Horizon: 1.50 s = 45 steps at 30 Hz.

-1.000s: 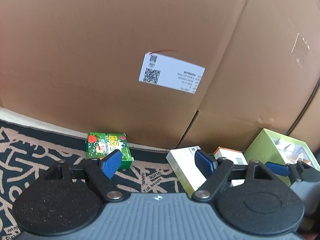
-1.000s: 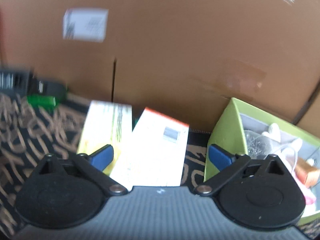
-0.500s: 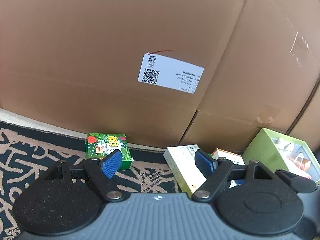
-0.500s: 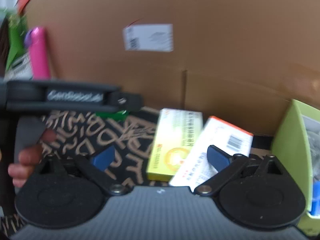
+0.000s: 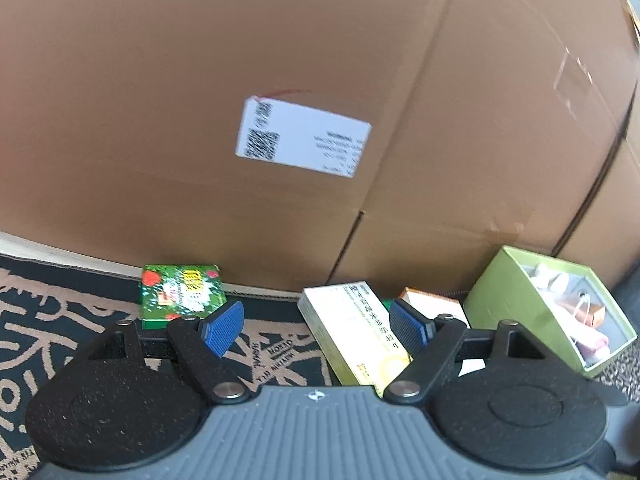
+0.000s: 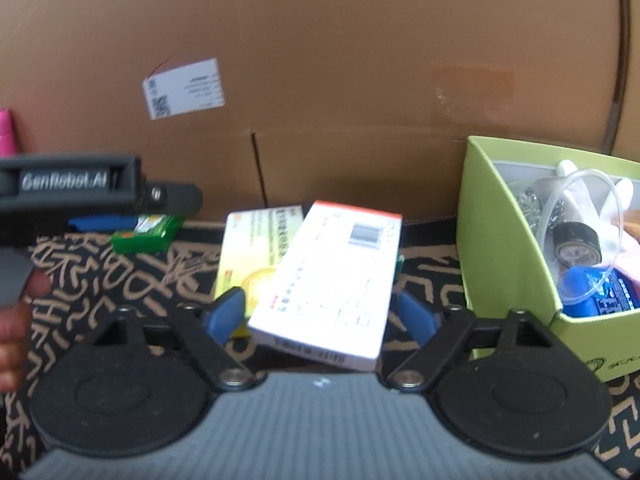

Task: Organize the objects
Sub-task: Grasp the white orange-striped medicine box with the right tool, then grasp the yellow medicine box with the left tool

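A small green box with red fruit print (image 5: 180, 294) lies on the patterned cloth by the cardboard wall; it also shows in the right wrist view (image 6: 146, 233). A yellow-white medicine box (image 5: 354, 330) (image 6: 256, 252) lies beside a white box with an orange edge (image 6: 332, 280) (image 5: 434, 304). My left gripper (image 5: 316, 326) is open and empty, between the green box and the yellow box. My right gripper (image 6: 320, 314) is open, its jaws on either side of the white box's near end. The left gripper's body (image 6: 80, 188) shows at the left of the right wrist view.
An open lime-green box (image 6: 496, 248) (image 5: 504, 284) at the right holds tape, tubing, a blue packet and other items. A large cardboard box (image 5: 280, 80) walls off the back. A black and tan patterned cloth (image 5: 60, 312) covers the surface.
The right gripper swung back right and closer, so the white box now lies between its jaws. The left gripper rose and tilted slightly; its view shifted a little.
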### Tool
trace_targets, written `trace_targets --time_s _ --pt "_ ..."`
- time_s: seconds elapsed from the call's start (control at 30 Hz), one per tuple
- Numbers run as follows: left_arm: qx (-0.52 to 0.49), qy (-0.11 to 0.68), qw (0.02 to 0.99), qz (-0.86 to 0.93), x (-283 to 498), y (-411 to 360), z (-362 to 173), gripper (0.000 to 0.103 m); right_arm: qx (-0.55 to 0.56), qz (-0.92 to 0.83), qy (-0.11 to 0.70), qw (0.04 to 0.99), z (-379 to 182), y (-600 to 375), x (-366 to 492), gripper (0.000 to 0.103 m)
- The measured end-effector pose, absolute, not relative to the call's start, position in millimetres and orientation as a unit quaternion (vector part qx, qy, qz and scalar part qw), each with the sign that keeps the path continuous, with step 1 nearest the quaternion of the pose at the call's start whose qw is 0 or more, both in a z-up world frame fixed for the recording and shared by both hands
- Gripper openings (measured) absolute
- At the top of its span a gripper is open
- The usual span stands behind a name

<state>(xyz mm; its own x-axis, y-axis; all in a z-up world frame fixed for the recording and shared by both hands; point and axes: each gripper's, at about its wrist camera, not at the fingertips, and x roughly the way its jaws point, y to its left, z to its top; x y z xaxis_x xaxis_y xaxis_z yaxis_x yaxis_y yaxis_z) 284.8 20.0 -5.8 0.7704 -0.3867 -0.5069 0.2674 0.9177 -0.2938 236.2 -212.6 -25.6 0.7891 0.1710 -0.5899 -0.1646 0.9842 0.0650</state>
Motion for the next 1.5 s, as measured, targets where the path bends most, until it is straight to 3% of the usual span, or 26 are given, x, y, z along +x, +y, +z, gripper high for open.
trace_targets --time_s 0.1,0.4,0.77,1.07,1.23,1.37,1.5 --pt "-0.089 0.293 0.935 -0.178 284 12 -9 0.083 -0.002 0.106 0.313 0.944 -24 -215 232 0.071" --pt "-0.118 0.322 0.922 -0.180 285 -6 -28 0.083 -0.055 0.062 0.167 0.983 40 -223 178 0.068" --pt "0.002 0.300 0.936 -0.183 269 -69 -54 0.086 -0.013 0.069 0.184 0.980 38 -242 187 0.068" --pt "0.052 0.330 0.926 -0.173 272 -21 -46 0.077 0.020 0.100 0.200 0.975 42 -259 183 0.068" --pt "-0.027 0.342 0.926 -0.156 276 15 -32 0.078 0.079 0.175 0.207 0.960 43 -264 181 0.069" --pt "-0.069 0.311 0.939 -0.130 275 17 -31 0.084 0.052 0.159 0.218 0.961 30 -247 189 0.084" --pt "-0.008 0.299 0.947 -0.119 280 -4 -43 0.084 0.035 0.168 0.250 0.953 12 -234 204 0.086"
